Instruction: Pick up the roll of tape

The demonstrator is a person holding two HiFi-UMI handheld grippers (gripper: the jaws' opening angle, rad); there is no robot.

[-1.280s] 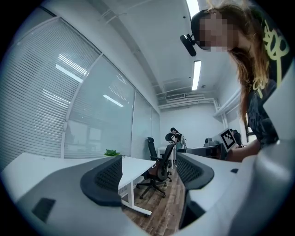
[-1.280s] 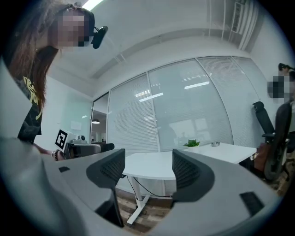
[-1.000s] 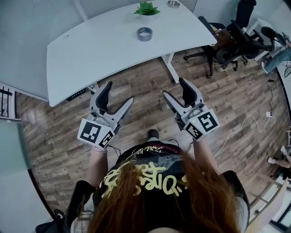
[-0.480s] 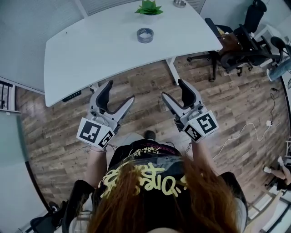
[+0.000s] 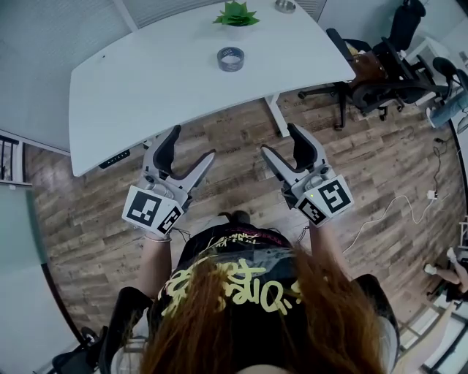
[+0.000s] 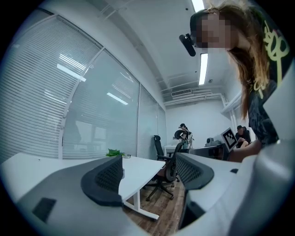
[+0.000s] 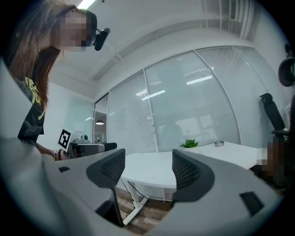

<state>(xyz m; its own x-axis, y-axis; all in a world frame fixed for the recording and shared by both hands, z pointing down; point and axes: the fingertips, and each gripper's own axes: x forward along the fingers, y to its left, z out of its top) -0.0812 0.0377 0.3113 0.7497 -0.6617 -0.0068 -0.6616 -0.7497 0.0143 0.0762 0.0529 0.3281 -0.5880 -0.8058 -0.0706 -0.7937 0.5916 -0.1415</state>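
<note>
The round grey roll of tape (image 5: 231, 58) lies flat on the big white table (image 5: 146, 88), near the far side, just in front of a small green leafy plant (image 5: 235, 14). A little shiny metal bowl (image 5: 284, 6) sits at the table's far edge, to the right of the plant. The person stands on the brown wooden floor (image 5: 380, 168), back from the table, and holds 2 grippers up in front of the body. Both are over the floor and well apart from the tape. The left gripper (image 5: 189, 147) has its 2 black-padded jaws spread wide, with nothing between them; through the gap you see only the table, the floor and a chair far off. The right gripper (image 5: 283, 144) is the same, with its jaws wide apart and holding nothing. Black office chairs (image 5: 380, 69) stand past the table's right end.
</note>
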